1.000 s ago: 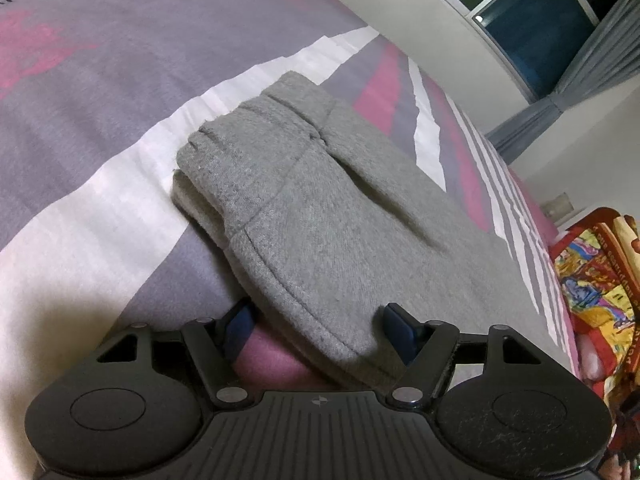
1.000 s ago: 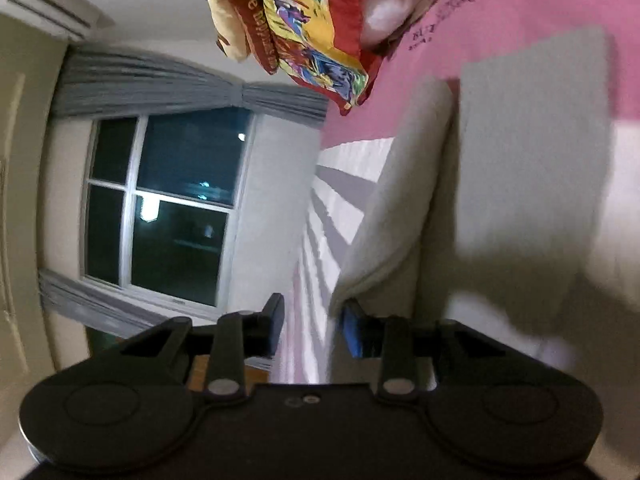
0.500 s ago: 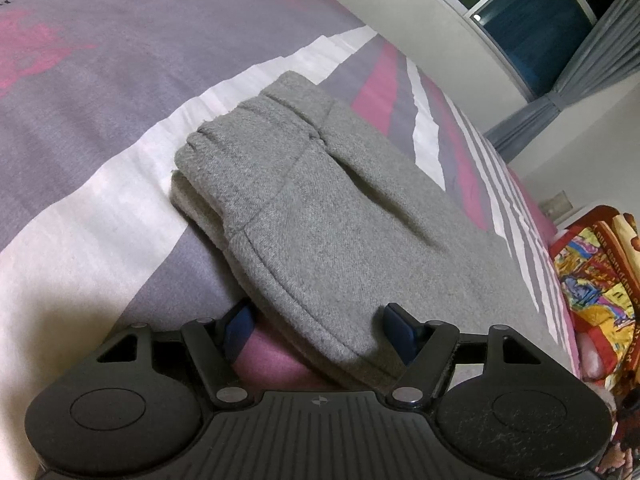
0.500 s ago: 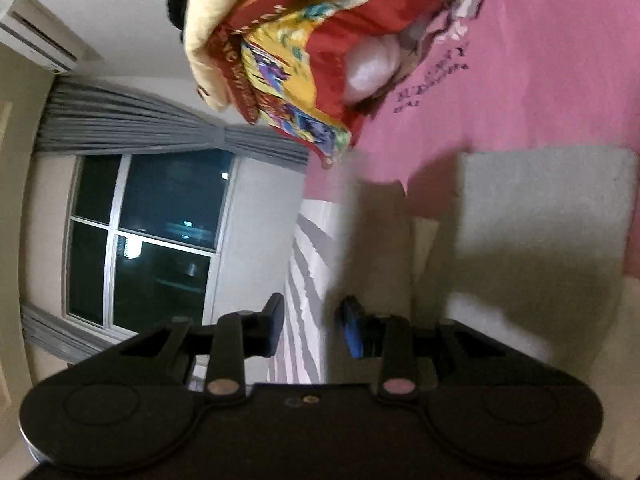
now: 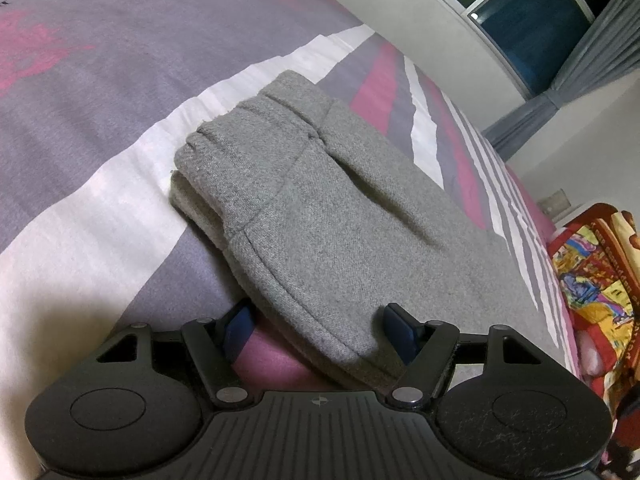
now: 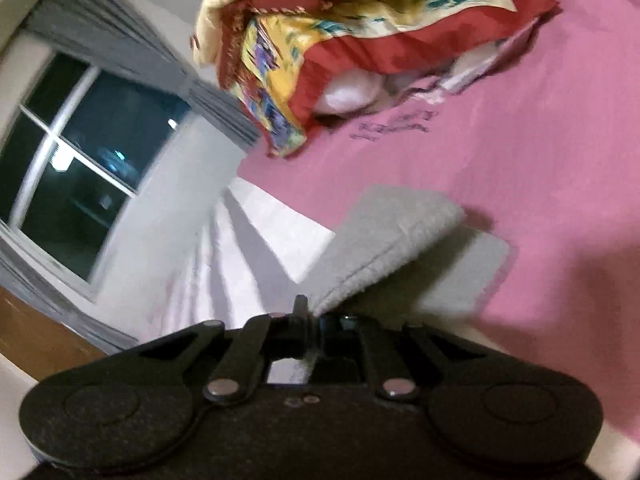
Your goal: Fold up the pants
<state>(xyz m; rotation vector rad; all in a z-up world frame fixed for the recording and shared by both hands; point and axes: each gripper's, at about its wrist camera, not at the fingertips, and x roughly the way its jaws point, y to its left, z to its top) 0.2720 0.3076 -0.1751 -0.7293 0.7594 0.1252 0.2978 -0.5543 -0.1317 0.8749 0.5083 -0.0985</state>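
While right claw (image 6: pixel 308 320) sits clenched on gray pants (image 5: pixel 320 216) hem lying on bed (image 5: pixel 100 200), left claw (image 5: pixel 320 328) waits released, straddling near edge. I'd carry hem over in low arc, keep layers aligned, avoid dragging fabric.

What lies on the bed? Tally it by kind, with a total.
Grey pants: 1
Colourful blanket: 1
White pillow: 1
Total: 3
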